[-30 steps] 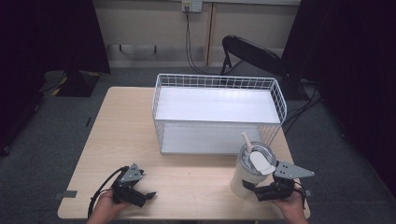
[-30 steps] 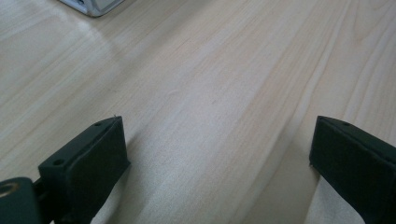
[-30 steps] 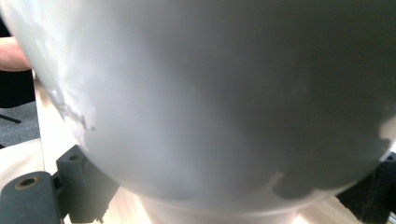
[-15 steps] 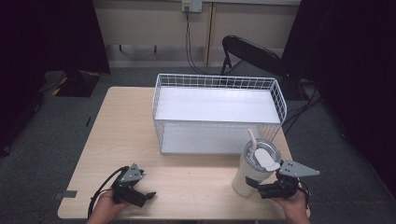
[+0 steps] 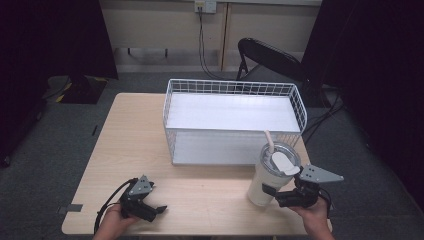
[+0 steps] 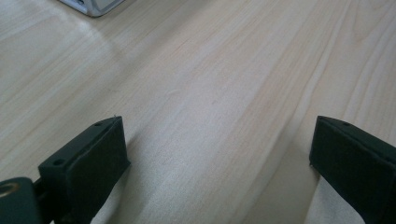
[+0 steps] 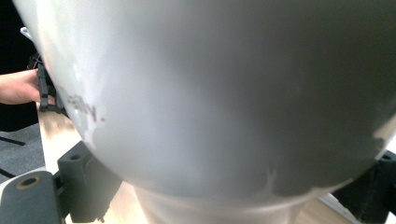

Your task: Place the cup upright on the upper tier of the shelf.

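While the right tongs point(image 5: 272, 195) grip the white tumbler point(image 5: 272, 175), left tongs point(image 5: 159, 210) gape wide, empty, over table point(image 5: 125, 145).

Light wooden table point(image 5: 200, 192) with white wire basket point(image 5: 232, 120) and lidded white tumbler point(image 5: 272, 175).

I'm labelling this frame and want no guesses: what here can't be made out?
- Tumbler contents: high view, hidden by its lid.
- Tumbler's printed mark: right gripper view, too close and blurred to read.
- Right gripper contact with the tumbler: high view too small; in the right gripper view the tumbler's bulge covers the jaw tips.
- Basket front-left corner: left gripper view, cut off by the top edge.
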The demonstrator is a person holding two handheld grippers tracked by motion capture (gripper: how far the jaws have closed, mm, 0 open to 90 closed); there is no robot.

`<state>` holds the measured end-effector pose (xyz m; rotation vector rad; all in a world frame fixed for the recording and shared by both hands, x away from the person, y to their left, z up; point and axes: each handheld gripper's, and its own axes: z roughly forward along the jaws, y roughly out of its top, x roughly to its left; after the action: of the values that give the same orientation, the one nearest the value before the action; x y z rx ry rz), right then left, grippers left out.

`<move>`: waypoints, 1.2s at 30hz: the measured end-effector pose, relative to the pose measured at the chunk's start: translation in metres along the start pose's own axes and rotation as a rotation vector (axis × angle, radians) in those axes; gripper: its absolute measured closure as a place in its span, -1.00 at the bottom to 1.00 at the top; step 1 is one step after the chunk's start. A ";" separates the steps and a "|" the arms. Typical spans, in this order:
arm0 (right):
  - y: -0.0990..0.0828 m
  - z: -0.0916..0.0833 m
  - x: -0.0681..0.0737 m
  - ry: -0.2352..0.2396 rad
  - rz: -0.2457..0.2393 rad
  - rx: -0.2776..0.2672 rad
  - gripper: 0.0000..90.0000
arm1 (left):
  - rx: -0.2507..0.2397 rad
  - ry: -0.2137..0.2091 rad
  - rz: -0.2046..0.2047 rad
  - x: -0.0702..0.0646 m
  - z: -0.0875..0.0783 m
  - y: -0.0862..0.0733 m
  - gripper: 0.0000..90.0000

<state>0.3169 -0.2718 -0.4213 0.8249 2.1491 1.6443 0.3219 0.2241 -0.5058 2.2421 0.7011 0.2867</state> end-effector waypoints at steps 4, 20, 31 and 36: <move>0.009 0.002 -0.001 0.008 0.009 0.001 -0.79 | 0.000 0.000 0.000 0.000 0.000 0.000 -0.92; 0.045 0.010 -0.002 0.027 0.009 0.016 -0.80 | 0.000 0.000 0.000 0.000 0.000 0.000 -0.92; 0.065 0.013 -0.002 0.047 0.019 -0.002 -0.79 | 0.000 0.000 0.000 0.000 0.000 0.000 -0.92; 0.073 0.015 -0.001 0.047 0.010 0.004 -0.79 | 0.000 0.000 -0.001 0.000 0.000 0.000 -0.92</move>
<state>0.3444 -0.2477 -0.3560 0.8070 2.1835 1.6816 0.3218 0.2241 -0.5058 2.2420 0.7019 0.2866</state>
